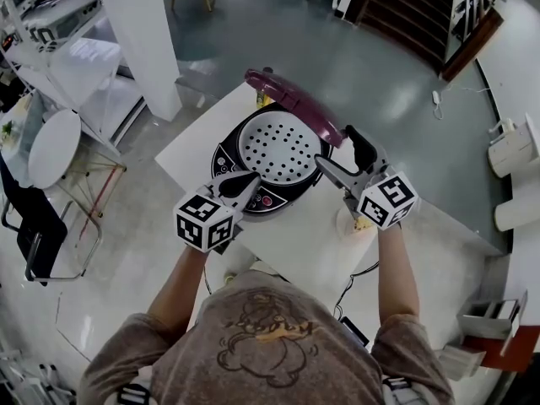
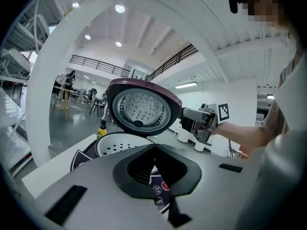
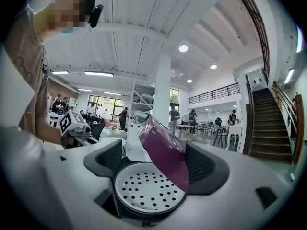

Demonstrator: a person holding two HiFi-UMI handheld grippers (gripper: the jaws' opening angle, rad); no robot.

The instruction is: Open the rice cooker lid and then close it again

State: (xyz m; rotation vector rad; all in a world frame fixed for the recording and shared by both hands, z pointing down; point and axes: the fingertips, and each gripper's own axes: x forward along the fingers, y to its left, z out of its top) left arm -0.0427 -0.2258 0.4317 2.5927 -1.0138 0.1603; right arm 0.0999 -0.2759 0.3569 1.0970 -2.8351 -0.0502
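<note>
Raised purple lid point(image 3: 165, 152) between parted fingers point(image 3: 105, 161), above white perforated tray point(image 3: 146, 193)

Bright ceiling lights, fisheye edges

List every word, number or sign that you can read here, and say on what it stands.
No text here can be read.
Cooker buttons: print too small to read.
Bottle label: blurred.
Left cube: square patterns only, no letters.
</note>
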